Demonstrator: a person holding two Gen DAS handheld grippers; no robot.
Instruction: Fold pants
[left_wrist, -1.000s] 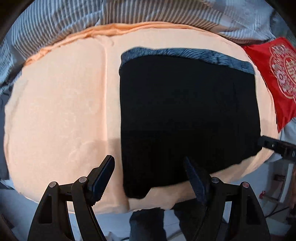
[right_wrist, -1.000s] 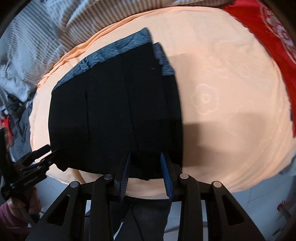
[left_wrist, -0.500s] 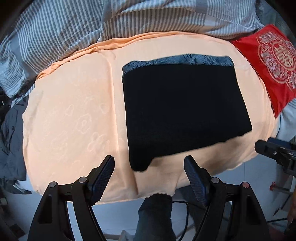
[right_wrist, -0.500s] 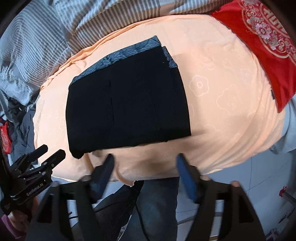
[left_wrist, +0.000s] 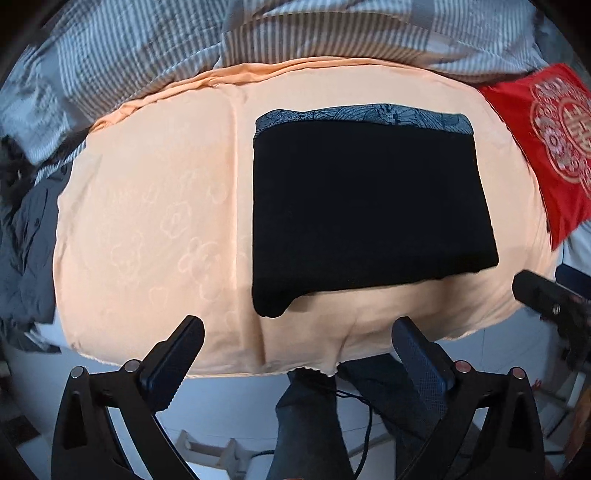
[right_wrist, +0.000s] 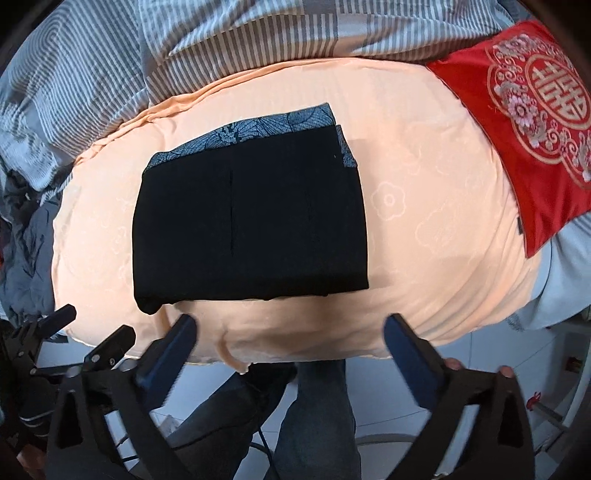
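Observation:
The black pants (left_wrist: 365, 206) lie folded into a flat rectangle on the peach sheet (left_wrist: 155, 206), with a blue patterned waistband along their far edge. They also show in the right wrist view (right_wrist: 251, 225). My left gripper (left_wrist: 295, 332) is open and empty, held back off the bed's near edge, apart from the pants. My right gripper (right_wrist: 290, 325) is open and empty, also back past the near edge. The right gripper's tip shows at the right of the left wrist view (left_wrist: 543, 295); the left gripper shows at the lower left of the right wrist view (right_wrist: 74, 339).
A grey striped duvet (left_wrist: 258, 33) is bunched along the far side. A red embroidered cushion (right_wrist: 532, 122) lies at the right. Dark grey clothes (left_wrist: 26, 236) hang at the left. The person's jeans-clad legs (right_wrist: 317, 417) and white floor are below the bed edge.
Both grippers have pulled back from the pants toward the bed's near edge. The right gripper, nearly closed at the pants' near edge a second ago, has opened wide and let go.

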